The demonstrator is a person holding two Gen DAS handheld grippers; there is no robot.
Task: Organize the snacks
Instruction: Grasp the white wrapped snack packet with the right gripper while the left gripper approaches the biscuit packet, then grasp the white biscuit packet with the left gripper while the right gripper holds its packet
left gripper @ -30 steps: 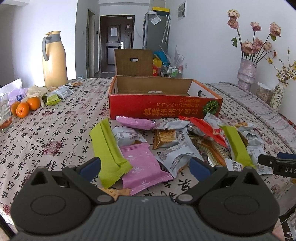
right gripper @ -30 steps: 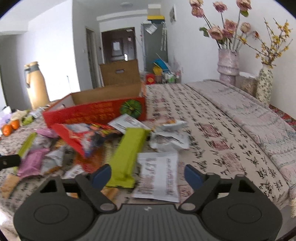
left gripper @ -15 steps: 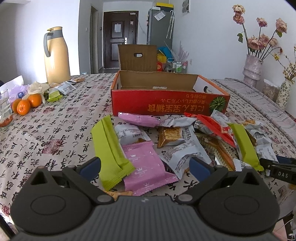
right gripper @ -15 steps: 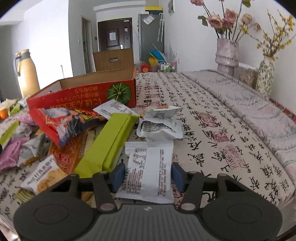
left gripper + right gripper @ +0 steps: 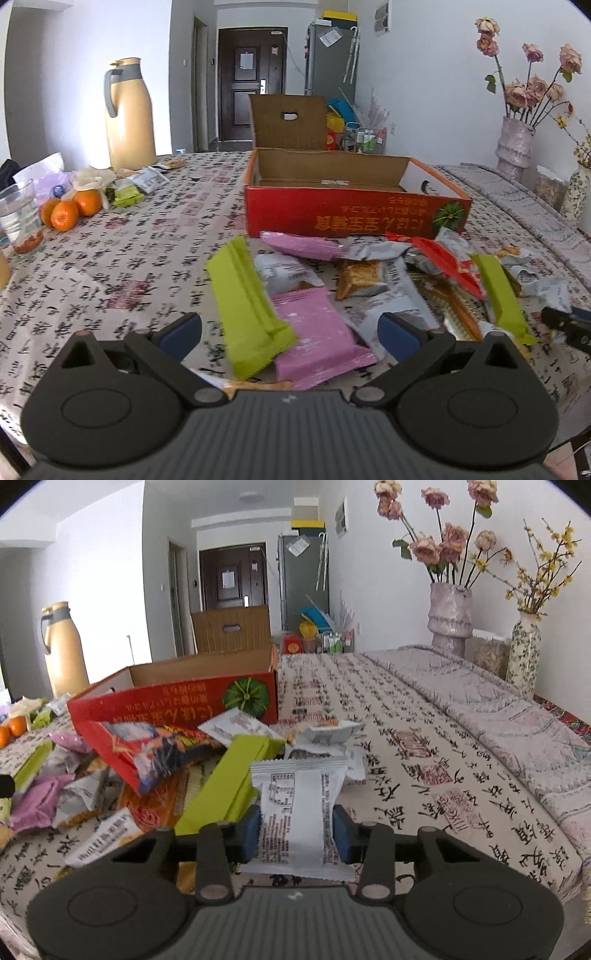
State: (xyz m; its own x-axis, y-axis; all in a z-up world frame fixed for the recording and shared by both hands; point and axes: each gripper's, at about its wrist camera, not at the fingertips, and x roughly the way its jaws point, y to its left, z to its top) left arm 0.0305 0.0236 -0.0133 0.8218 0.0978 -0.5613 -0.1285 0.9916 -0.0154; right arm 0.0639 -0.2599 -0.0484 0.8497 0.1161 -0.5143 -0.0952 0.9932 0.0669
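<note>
The white snack pack [image 5: 295, 805] sits at the near edge of the table [image 5: 424, 716], on the right side of the snack pile. The right claw [image 5: 297, 829] has just been closing, and now its two blue pads squeeze the pack from both sides. The pack bends up in the middle.

What could go wrong? The pack is soft and slippery. The pads hold only its lower part, so it may slide out when it goes up. The squeeze may also crush the snack inside. The long green pack [image 5: 229, 790] lies just beside it and touches the left pad, so it could get dragged along or pushed off the edge. The red box [image 5: 177, 701] stands behind the pile with its lid up. On the way there, the pack could bump its front wall and fall out.

The right claw points down a bit toward the table, low and close to it. The left claw [image 5: 290, 332] also points down a bit, over the left side of the pile. Its pads are wide apart and hold nothing. Another green pack [image 5: 247, 306] and a pink pack [image 5: 314, 332] lie between them on the table.
</note>
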